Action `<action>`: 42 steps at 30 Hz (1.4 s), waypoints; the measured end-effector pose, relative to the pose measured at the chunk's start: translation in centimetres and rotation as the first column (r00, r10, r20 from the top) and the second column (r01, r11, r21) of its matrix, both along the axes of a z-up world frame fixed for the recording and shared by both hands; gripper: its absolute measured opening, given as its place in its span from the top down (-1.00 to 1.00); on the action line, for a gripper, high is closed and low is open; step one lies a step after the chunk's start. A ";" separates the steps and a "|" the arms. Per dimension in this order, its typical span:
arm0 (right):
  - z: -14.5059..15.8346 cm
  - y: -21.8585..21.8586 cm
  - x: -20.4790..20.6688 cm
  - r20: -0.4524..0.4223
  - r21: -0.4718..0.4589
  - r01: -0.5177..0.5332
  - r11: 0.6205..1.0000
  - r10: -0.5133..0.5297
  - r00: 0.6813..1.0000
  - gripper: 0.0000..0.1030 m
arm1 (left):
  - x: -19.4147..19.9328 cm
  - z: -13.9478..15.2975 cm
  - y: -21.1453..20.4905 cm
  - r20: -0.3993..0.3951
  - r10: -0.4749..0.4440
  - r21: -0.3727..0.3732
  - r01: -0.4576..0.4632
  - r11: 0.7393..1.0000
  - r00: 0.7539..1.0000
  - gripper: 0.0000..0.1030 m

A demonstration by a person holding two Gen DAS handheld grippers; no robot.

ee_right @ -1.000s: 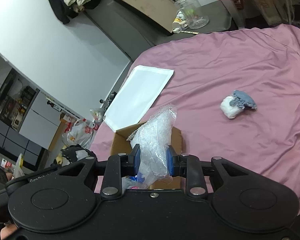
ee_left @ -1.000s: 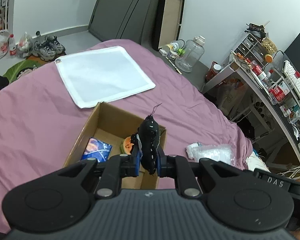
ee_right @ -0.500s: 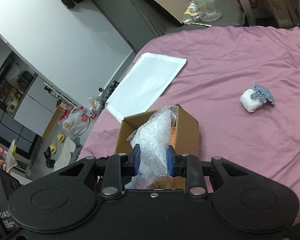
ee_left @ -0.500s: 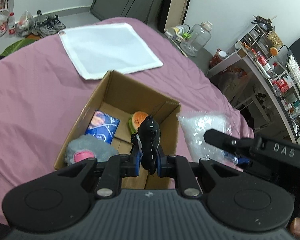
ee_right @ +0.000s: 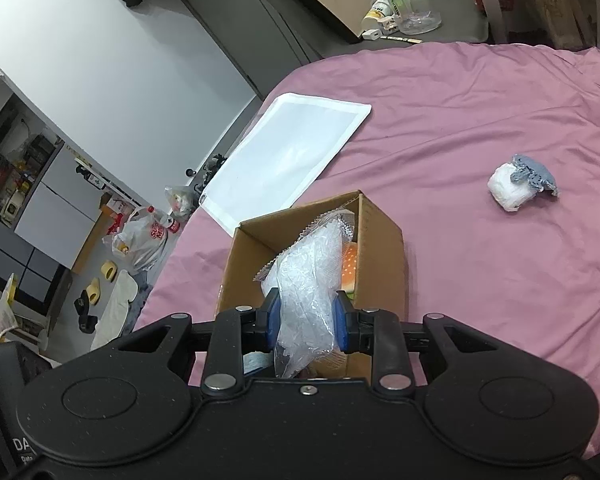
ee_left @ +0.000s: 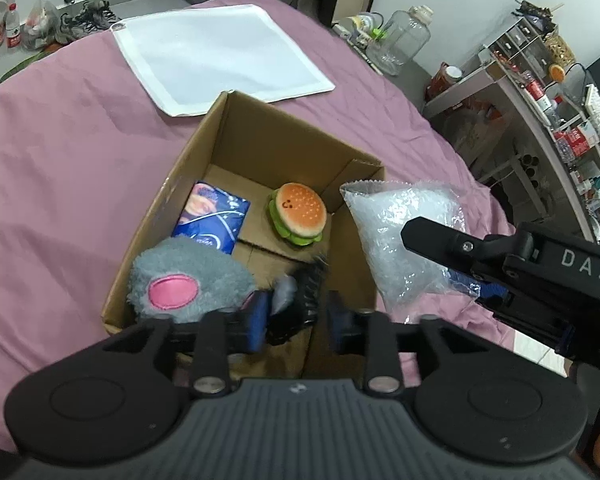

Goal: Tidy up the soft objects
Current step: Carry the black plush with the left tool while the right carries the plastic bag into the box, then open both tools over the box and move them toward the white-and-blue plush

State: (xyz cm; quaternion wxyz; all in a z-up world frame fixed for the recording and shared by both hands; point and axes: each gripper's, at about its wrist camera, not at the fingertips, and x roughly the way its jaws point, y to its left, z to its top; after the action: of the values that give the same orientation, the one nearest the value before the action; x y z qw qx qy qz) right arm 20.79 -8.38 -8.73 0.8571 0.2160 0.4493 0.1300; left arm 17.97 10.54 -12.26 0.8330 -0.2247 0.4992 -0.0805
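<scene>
An open cardboard box (ee_left: 220, 136) sits on the purple bedspread. Inside lie a burger plush (ee_left: 298, 214), a blue packet (ee_left: 214, 222) and a grey plush with a pink patch (ee_left: 188, 276). My left gripper (ee_left: 296, 316) hangs open over the box's near edge. A black fuzzy toy (ee_left: 306, 292) shows blurred between its fingers, loose from the right one. My right gripper (ee_right: 306, 320) is shut on a clear bubble-plastic bag (ee_right: 312, 272), held just right of the box (ee_right: 380, 264). That bag (ee_left: 404, 240) also shows in the left wrist view.
A white flat pouch (ee_left: 220, 52) lies on the bed beyond the box. A white roll with a grey scrap (ee_right: 516, 184) rests on the bedspread to the right. A cluttered desk (ee_left: 540, 92) stands right of the bed. Bags and shoes (ee_right: 140, 240) lie on the floor to the left.
My left gripper came down over the box and opened, letting go of the black toy. The right gripper moved closer to the box with the plastic bag still in it.
</scene>
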 end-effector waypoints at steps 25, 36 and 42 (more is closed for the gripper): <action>1.2 -3.2 -0.8 0.019 0.027 0.050 0.998 -0.050 0.999 0.13 | -1.0 3.3 -1.3 0.054 0.055 0.110 -0.060 0.992 0.997 -0.30; 2.5 -7.5 -1.4 0.068 0.001 0.088 0.996 -0.088 0.994 -0.32 | -1.1 6.0 -4.9 0.128 0.024 0.149 -0.043 0.988 0.992 -0.58; 1.8 -10.9 -1.3 0.062 0.010 0.140 0.990 -0.140 0.988 -0.51 | -0.2 6.6 -7.2 0.137 0.019 0.175 -0.043 0.984 0.990 -0.64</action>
State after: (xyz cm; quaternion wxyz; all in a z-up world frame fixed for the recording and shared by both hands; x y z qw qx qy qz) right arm 19.52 -19.24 -6.89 0.8772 0.2451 0.4056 0.0772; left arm 17.78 3.36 -5.66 0.8826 -0.1516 0.4434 -0.0376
